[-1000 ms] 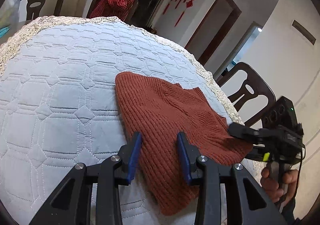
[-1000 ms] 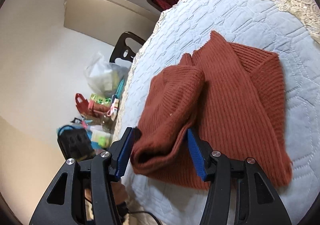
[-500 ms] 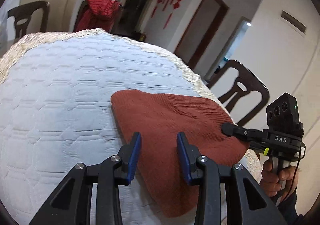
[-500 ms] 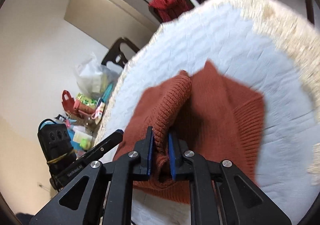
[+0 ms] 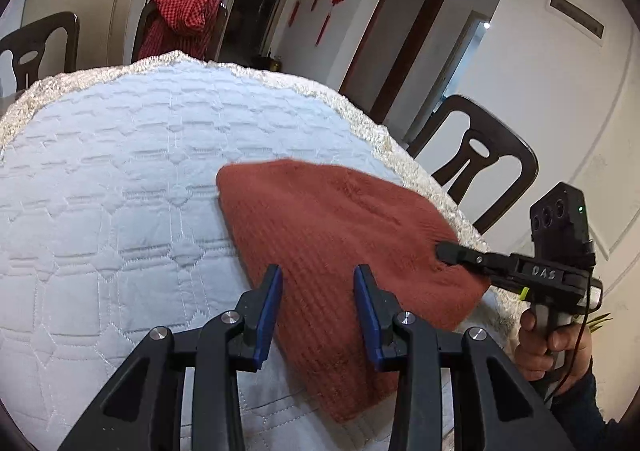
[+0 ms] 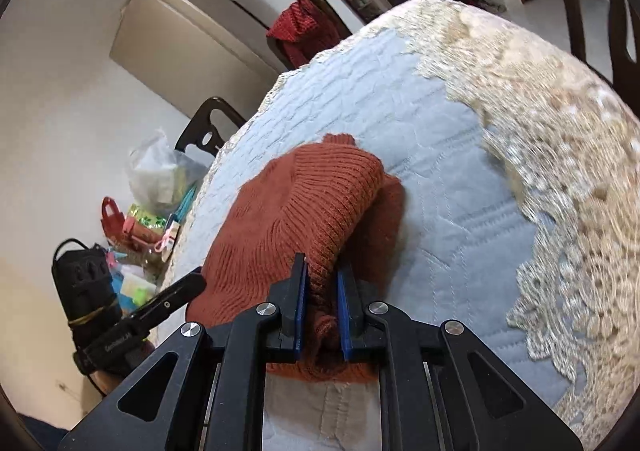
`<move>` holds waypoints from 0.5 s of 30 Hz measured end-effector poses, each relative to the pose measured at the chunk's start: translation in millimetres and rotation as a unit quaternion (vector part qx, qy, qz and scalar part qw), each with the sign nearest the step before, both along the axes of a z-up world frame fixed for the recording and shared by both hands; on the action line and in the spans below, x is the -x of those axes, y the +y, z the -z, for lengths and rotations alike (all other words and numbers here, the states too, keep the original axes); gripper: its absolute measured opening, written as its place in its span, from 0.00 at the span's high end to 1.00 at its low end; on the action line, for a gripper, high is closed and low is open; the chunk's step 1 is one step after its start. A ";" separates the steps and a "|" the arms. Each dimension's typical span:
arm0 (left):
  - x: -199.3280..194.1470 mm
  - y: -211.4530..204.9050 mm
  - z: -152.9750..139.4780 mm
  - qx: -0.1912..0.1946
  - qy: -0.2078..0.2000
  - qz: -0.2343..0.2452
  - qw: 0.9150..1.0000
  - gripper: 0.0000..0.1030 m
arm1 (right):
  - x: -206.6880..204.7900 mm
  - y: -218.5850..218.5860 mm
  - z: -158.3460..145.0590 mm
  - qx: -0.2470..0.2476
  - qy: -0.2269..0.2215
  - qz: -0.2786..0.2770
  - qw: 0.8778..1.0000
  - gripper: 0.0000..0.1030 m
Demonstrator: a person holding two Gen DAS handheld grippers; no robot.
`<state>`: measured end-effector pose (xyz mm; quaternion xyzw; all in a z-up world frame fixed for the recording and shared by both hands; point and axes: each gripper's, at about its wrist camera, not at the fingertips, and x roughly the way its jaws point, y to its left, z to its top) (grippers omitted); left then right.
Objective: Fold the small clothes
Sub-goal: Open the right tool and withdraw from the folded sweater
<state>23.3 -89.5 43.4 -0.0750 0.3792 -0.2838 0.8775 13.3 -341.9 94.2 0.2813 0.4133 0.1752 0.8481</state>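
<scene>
Rust knit sweater (image 5: 332, 235) is lying on the quilted table (image 5: 120, 179), soft, light and floppy.
The left gripper (image 5: 318, 307) is hovering released over its near hem, nothing between the pads; the right gripper (image 6: 322, 303) is clenching a bunched ribbed edge, which looks stretchy, so pinching a thick doubled hem seems the safest hold.

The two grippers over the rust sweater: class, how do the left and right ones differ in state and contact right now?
1. The right gripper is shut on a bunched fold of the rust sweater; the left gripper holds nothing.
2. The right gripper's pads stand close together; the left gripper's stand apart, with flat knit beneath.

Shared: black bodies, blue pads, both over the quilted table cover.
</scene>
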 end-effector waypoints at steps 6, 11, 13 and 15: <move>6.2 -13.4 1.5 -0.011 -0.007 0.023 1.000 0.62 | 6.0 -11.0 7.1 -0.009 0.007 -0.002 1.000 0.85; 23.9 -13.7 -6.6 -0.014 -0.023 0.037 0.999 0.62 | 31.0 -19.1 -20.6 0.025 -0.033 0.011 0.999 0.81; 30.2 -14.1 -7.7 -0.014 -0.025 0.041 0.999 0.62 | 39.8 -11.2 -33.7 0.040 -0.056 -0.008 0.998 0.81; 35.4 -17.7 -4.7 -0.025 -0.030 0.043 0.998 0.62 | 44.6 2.5 -37.6 0.059 -0.062 -0.034 0.996 0.81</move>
